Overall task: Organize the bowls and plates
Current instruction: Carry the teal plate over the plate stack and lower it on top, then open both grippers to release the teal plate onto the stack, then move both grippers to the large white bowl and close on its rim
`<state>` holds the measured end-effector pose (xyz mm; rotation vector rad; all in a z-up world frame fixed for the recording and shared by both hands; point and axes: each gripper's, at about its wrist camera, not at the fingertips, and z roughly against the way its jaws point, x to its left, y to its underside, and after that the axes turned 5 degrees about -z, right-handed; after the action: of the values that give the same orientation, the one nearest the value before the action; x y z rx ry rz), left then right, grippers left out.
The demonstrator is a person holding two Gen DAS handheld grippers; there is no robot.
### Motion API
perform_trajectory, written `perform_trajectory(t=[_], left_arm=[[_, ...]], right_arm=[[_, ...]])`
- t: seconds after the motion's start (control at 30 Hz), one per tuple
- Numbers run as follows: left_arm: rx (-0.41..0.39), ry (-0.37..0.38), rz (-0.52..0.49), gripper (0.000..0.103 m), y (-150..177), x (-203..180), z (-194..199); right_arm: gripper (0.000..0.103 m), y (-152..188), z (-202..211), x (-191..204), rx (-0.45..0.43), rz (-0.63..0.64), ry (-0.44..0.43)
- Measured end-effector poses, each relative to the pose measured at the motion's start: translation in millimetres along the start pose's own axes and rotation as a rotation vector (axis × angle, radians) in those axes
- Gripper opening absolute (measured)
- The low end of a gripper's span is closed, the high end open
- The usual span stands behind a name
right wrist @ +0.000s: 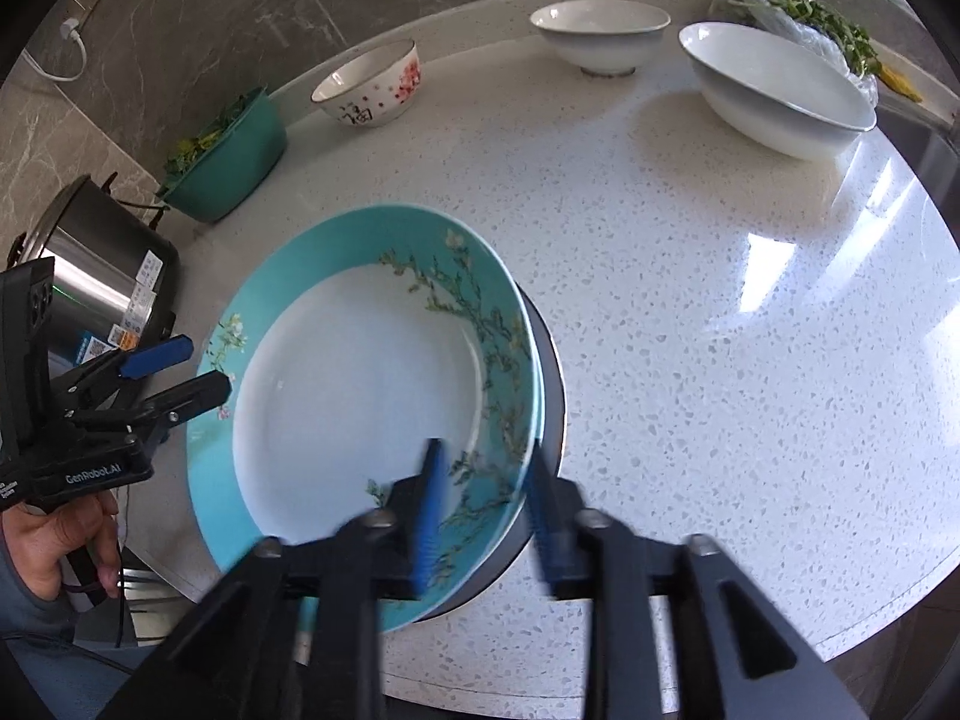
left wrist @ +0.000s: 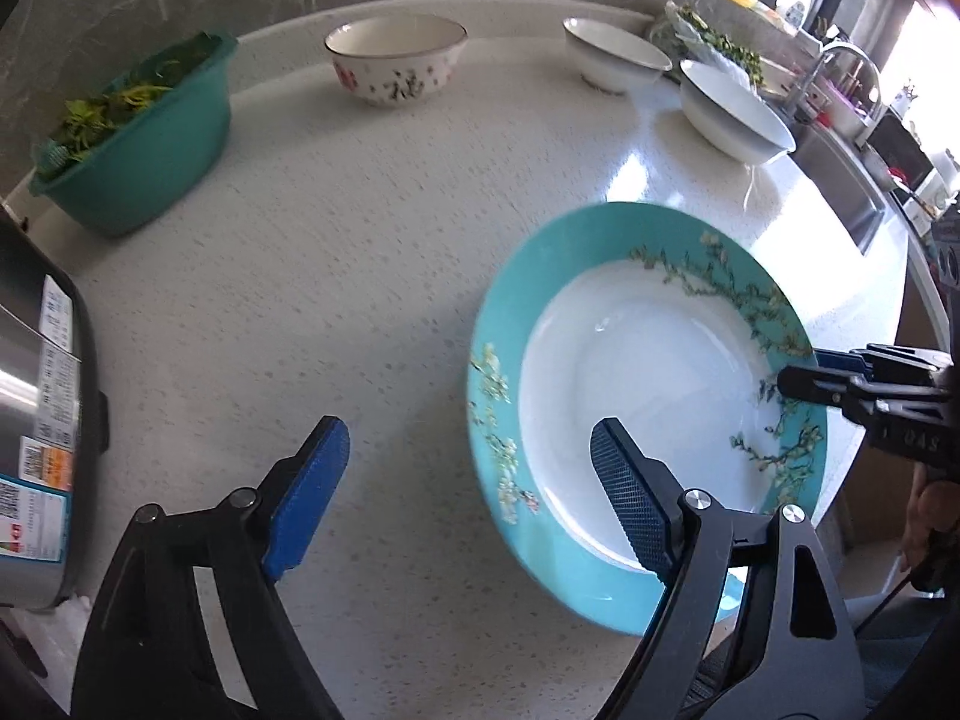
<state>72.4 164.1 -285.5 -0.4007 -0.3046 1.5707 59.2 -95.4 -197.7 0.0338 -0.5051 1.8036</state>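
A teal-rimmed plate [left wrist: 648, 360] [right wrist: 360, 372] with a white centre and flowering branches lies on the speckled counter, stacked on a dark plate [right wrist: 555, 384] whose rim shows at its right. My left gripper [left wrist: 474, 492] [right wrist: 201, 369] is open and straddles the plate's left rim, one finger over the white centre and the other over the bare counter. My right gripper [right wrist: 486, 516] [left wrist: 804, 369] straddles the right rim with its pads apart, blurred. At the back stand a flowered bowl [left wrist: 396, 60] [right wrist: 369, 84], a white bowl [left wrist: 615, 57] [right wrist: 600, 33] and a wider white bowl [left wrist: 735, 111] [right wrist: 774, 84].
A teal basin of greens [left wrist: 138, 132] [right wrist: 228, 150] sits at the back left. A steel cooker [left wrist: 36, 420] [right wrist: 102, 264] stands at the left edge. A bag of greens [right wrist: 804, 12] lies behind the white bowls, and a sink [left wrist: 852, 192] lies to the right.
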Motion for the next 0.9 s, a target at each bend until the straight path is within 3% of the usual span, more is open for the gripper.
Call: perform_trajectory(t=[0.03, 0.07, 0.37, 0.5, 0.7, 0.9], left_arm=[[-0.005, -0.003, 0.003, 0.089, -1.3, 0.8, 2.5], [-0.014, -0.006, 0.008, 0.090, -3.1, 1.9, 5.9], [-0.083, -0.047, 0.044, 0.095, -31.7, -0.9, 37.4], [-0.123, -0.049, 0.069, 0.101, -53.9, -15.6, 53.0], [-0.169, -0.035, 0.117, 0.101, -111.7, -70.2, 56.9], [-0.130, 0.000, 0.240, 0.101, -173.8, -142.4, 24.2]], right_arm=[[0.062, 0.0, 1.8, -0.1, -0.007, -0.002, 0.003], [0.064, 0.1, 4.5, -1.6, -0.011, -0.011, -0.007], [0.070, -4.0, 34.5, -39.0, -0.061, -0.095, -0.029], [0.070, -14.3, 44.0, -72.8, -0.084, -0.140, -0.086], [0.071, -49.0, 58.3, -146.6, -0.118, -0.183, -0.164], [0.071, -114.8, 81.4, -243.9, -0.111, -0.169, -0.183]])
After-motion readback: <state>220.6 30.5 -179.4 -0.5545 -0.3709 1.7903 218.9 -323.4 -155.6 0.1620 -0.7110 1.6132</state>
